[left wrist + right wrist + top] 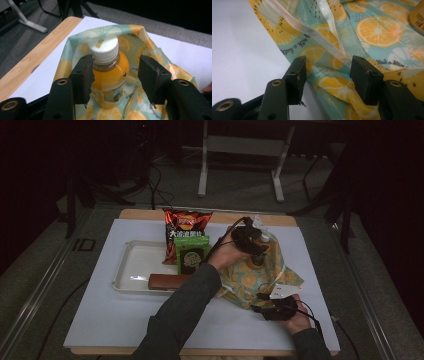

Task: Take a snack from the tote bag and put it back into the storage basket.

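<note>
The orange juice bottle (108, 66) stands upright inside the lemon-print bag (257, 272) at the right of the white table (100, 320); the left gripper (115, 72) has its jaws spread wide either side of the bottle's shoulder, one jaw touching or nearly so. The bottle is probably rigid, fairly heavy and smooth, best gripped just under the white cap (103, 50), whereas the bag is thin, limp film. The right gripper (327, 72) stands open astride the bag's edge, gripping nothing; the bottle's lower body is hidden.
</note>
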Demonstrator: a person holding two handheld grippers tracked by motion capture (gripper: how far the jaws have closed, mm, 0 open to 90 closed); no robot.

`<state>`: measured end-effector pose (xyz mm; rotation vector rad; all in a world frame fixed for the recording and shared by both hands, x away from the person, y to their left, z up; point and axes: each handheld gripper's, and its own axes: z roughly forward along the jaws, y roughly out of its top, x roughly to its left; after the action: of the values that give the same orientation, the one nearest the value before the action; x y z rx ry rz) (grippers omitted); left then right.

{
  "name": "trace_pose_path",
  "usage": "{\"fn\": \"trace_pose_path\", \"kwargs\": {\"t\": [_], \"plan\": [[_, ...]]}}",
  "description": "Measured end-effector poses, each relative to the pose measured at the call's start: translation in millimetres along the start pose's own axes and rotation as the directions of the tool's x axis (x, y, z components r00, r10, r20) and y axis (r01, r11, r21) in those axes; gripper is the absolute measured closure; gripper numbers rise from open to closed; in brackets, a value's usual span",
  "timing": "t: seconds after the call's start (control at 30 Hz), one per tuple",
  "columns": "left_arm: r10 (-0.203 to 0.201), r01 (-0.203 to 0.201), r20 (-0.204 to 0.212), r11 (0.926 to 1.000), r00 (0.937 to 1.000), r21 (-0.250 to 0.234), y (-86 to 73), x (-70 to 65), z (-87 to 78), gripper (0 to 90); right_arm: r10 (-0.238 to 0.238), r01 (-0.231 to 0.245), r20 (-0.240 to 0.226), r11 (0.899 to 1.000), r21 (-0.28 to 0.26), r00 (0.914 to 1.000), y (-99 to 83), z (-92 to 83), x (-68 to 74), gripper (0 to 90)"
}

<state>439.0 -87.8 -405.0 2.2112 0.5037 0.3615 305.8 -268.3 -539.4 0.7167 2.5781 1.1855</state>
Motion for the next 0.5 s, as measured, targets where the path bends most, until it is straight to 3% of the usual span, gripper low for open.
{"fn": "trace_pose_path", "kwargs": {"t": [0.3,0.5], "plan": [[-0.032,0.032,-0.019,0.9993,0.9993,0.022,4.9,9.1,13.7,42.9,0.001,-0.001,-0.002,1.000,0.000,1.0000,-0.1,-0.1,0.1,46.0],[-0.079,0.079,0.006,0.9967,0.9969,-0.018,3.0,16.4,22.5,41.3,0.002,-0.002,-0.002,1.000,0.000,1.0000,-0.2,-0.2,0.3,45.8]]}}
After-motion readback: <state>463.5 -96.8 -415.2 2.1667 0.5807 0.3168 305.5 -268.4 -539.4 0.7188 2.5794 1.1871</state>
